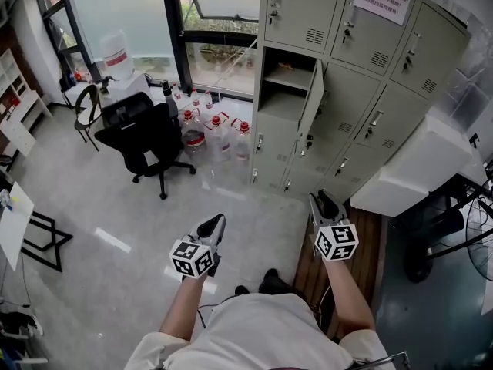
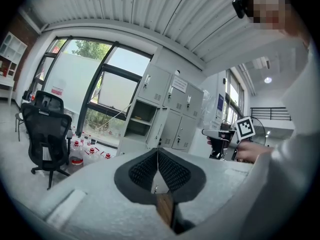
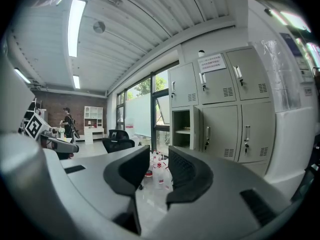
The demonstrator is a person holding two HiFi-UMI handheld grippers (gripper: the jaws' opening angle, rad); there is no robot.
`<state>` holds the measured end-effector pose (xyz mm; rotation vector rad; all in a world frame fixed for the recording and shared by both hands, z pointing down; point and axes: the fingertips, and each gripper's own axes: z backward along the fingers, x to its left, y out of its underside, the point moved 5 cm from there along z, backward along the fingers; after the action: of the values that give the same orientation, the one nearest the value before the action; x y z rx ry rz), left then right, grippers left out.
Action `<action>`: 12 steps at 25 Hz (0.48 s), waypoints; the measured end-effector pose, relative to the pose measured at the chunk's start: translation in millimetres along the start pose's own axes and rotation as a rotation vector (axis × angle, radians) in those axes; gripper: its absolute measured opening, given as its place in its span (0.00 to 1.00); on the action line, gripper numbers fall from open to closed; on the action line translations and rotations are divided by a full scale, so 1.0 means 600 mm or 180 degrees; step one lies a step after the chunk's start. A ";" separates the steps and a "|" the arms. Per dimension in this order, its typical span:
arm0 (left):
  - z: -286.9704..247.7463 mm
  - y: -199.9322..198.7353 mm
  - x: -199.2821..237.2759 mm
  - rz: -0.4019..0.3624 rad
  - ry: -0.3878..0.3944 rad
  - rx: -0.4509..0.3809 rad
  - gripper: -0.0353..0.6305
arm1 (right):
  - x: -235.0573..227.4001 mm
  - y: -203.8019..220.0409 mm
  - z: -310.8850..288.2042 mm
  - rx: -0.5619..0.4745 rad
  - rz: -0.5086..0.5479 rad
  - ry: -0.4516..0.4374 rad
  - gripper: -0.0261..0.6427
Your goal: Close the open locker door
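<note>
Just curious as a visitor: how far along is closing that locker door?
Nothing is done: the locker door stands open. Nothing is in hand: the left gripper has its jaws together, the right gripper jaws apart and empty, both well short of it. Left: reach the door, push it shut.

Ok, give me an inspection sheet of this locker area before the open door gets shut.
Surface: pale glossy floor.
Job's things: locker door stands open on the grey locker bank, untouched.
Clutter: red-capped bottles by the window; black office chair.
Grippers: left gripper shut, empty; right gripper open, empty; both short of the lockers.
Cables: what look like tangled leads at the floor's left edge.
Surroundings: large windows; white shelf unit.
</note>
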<state>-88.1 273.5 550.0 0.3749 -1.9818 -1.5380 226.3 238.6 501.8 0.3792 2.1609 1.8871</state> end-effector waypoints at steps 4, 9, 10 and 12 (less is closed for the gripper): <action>-0.016 -0.003 0.011 0.0003 -0.0005 0.0012 0.08 | -0.010 -0.003 -0.022 -0.0005 -0.0002 0.0000 0.19; -0.052 -0.007 0.033 0.0007 -0.0062 0.0029 0.08 | -0.039 0.001 -0.070 0.0004 -0.0024 -0.0023 0.19; -0.063 -0.008 0.037 0.0012 -0.0074 0.0033 0.08 | -0.047 0.002 -0.081 0.0011 -0.0028 -0.0029 0.19; -0.086 -0.012 0.044 0.0020 -0.0093 0.0041 0.08 | -0.065 0.003 -0.105 0.0027 -0.0038 -0.0041 0.19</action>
<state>-78.6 216.3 558.3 0.3530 -2.0143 -1.5357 240.7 166.9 512.6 0.3784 2.1587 1.8647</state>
